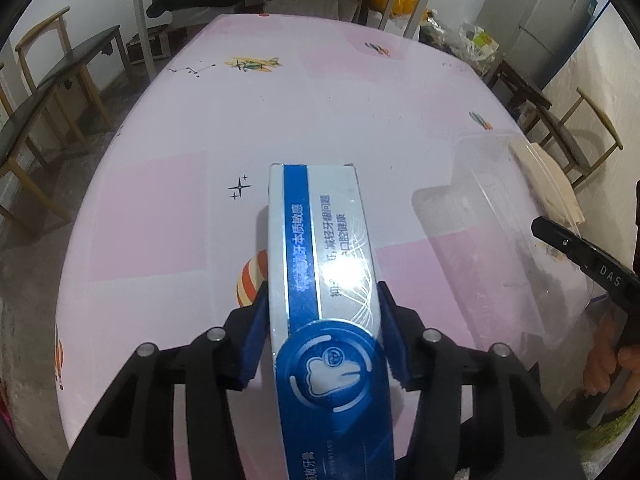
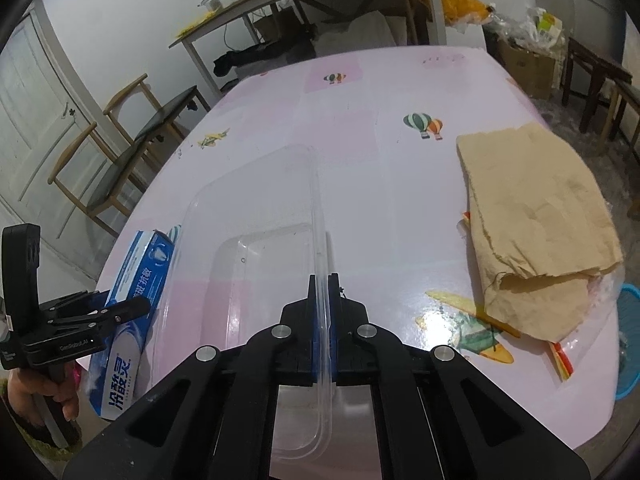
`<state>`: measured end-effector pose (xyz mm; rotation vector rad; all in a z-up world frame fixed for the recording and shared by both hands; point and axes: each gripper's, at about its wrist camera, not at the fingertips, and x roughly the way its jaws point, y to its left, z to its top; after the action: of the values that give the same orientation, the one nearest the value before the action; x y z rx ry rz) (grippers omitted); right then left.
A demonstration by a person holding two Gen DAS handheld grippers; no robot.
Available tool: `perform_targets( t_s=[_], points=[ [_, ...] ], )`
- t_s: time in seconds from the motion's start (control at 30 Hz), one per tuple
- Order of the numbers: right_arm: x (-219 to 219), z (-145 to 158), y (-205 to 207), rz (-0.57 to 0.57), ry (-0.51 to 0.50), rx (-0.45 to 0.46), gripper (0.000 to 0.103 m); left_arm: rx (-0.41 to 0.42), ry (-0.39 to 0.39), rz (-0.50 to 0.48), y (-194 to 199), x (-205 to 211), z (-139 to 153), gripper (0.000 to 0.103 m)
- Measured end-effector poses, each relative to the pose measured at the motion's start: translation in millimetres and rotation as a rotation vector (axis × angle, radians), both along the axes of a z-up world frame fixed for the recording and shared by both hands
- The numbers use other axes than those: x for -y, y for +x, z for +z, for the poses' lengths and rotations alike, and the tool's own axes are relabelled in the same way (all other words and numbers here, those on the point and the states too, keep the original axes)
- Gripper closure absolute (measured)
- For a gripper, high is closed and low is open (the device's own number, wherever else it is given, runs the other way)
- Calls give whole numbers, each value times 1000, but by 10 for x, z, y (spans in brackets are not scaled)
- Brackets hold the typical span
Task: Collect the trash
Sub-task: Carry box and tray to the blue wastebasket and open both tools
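My left claw [image 1: 322, 308] has its blue pads [image 1: 254, 340] set against both long sides of a blue and white toothpaste box [image 1: 324, 280]; the box lies lengthwise between the fingers, its far end pointing away over the pink tabletop [image 1: 180, 128]; the claw is pinching the box. From the right wrist view the same box [image 2: 128, 320] sits at the near left edge of the tabletop [image 2: 380, 184], with the left claw [image 2: 120, 312] closed across its middle and a hand [image 2: 44, 396] on the grip below.

My right claw [image 2: 320, 280] is pressed together on the thin right-hand rim of a clear plastic tray [image 2: 256, 264]; the rim runs straight between the two fingers; the tray rests on the tabletop, just beside the box and to its right. In the left wrist view the tray [image 1: 500, 248] lies to the right of the box, and the right claw [image 1: 538, 228] meets its near right rim.

A crumpled tan paper bag [image 2: 536, 224] lies on the right side of the tabletop, well apart from the tray; a blue basket [image 2: 630, 340] shows past the right edge, lower down.
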<state>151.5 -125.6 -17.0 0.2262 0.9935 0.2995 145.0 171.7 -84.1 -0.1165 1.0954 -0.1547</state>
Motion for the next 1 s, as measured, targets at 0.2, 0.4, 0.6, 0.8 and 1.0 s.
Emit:
perform_targets(
  t_s=[0.2, 0.4, 0.6, 0.8, 1.0],
  points=[
    [7, 138, -85, -2, 7, 37, 100, 69, -31, 0, -96, -34, 169, 56],
    [112, 286, -147, -9, 54, 72, 100, 137, -63, -8, -226, -6, 389, 56],
    [380, 431, -278, -53, 107, 102, 101, 213, -109, -72, -271, 237, 698, 56],
    [1097, 616, -603, -212, 144, 159, 101, 279, -197, -249, -87, 930, 1016, 56],
    [2159, 648, -1132, -478, 115, 191, 101, 273, -261, -509, 112, 2174, 1210, 56]
  ],
)
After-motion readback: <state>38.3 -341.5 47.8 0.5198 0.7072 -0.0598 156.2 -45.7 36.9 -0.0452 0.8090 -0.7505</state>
